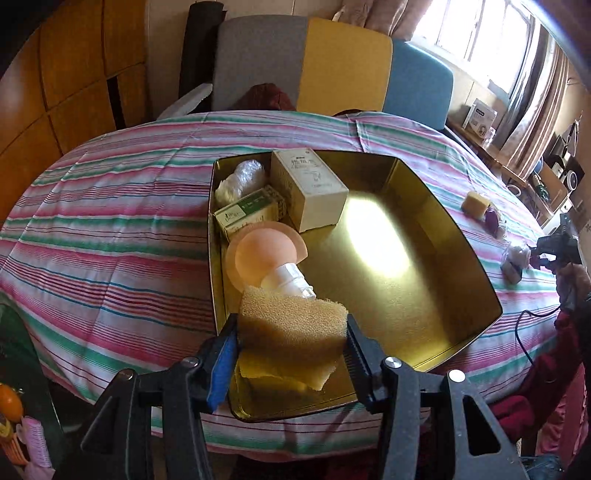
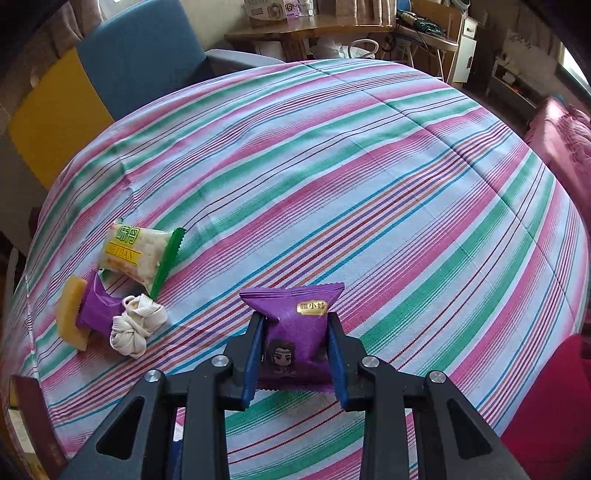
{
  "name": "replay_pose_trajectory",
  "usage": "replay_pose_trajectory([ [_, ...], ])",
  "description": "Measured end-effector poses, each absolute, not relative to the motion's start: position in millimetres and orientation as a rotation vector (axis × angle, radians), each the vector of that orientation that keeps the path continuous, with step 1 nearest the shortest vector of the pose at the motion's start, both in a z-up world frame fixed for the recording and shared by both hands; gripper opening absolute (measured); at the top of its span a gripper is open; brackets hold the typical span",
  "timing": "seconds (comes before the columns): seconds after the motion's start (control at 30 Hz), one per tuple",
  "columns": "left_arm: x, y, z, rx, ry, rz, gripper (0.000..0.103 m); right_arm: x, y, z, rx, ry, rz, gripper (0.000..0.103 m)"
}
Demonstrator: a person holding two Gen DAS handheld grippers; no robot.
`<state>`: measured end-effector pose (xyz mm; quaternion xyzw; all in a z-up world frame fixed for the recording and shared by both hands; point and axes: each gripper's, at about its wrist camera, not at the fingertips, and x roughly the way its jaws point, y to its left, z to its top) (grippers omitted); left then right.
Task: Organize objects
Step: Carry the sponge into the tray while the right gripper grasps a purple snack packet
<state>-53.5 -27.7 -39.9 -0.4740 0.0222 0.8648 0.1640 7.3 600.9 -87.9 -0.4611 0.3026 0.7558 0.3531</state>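
My left gripper [image 1: 291, 325] is shut on a yellow sponge [image 1: 291, 317] and holds it over the near left corner of a gold tin tray [image 1: 461, 266]. The tray holds a white box [image 1: 310, 188], a green box [image 1: 247, 214], a plastic-wrapped bundle [image 1: 240, 181] and a pink mushroom-shaped lamp [image 1: 266, 258]. My right gripper [image 2: 295, 328] is shut on a purple snack packet [image 2: 295, 328] above the striped tablecloth [image 2: 369, 184]. On the cloth to its left lie a yellow-green snack packet [image 2: 136, 254], another purple packet [image 2: 98, 306], a yellow sponge [image 2: 70, 314] and a knotted white strap [image 2: 135, 328].
In the left wrist view the right gripper [image 1: 554, 247] shows at the far right near a sponge [image 1: 476, 203] and small packets. Chairs in grey, yellow and blue [image 1: 332, 62] stand behind the table. A wooden desk [image 2: 314, 26] with clutter is at the back.
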Motion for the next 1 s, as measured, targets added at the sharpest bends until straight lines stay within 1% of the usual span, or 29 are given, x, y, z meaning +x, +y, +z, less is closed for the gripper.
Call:
replay_pose_trajectory([
  [0.13,-53.5,-27.1,-52.3,-1.375,0.093,2.477,0.055,12.0,602.2,-86.7,-1.193,0.778,1.958,0.032],
  [0.2,-54.0,-28.8,-56.9,-1.383,0.074,2.469,0.055,12.5,599.3,-85.8,-1.192,0.772,1.958,0.032],
  [0.3,-52.7,-29.2,-60.2,-1.382,0.083,2.481,0.057,12.0,599.3,-85.2,-1.188,0.771,1.957,0.032],
  [0.5,-46.5,-23.1,-54.2,-1.342,0.121,2.494,0.072,16.3,598.5,-81.8,-1.164,0.770,1.960,0.032],
  [0.53,-45.2,-22.8,-51.8,-1.329,0.120,2.495,0.073,17.0,599.1,-80.7,-1.153,0.773,1.963,0.032],
  [0.87,-36.5,-33.7,-29.8,-1.253,0.088,2.579,0.077,21.8,594.5,-62.4,-1.042,0.768,2.041,0.032],
  [1.0,-30.5,-38.3,-15.2,-1.187,0.108,2.648,0.077,23.7,585.2,-49.9,-0.994,0.778,2.110,0.032],
])
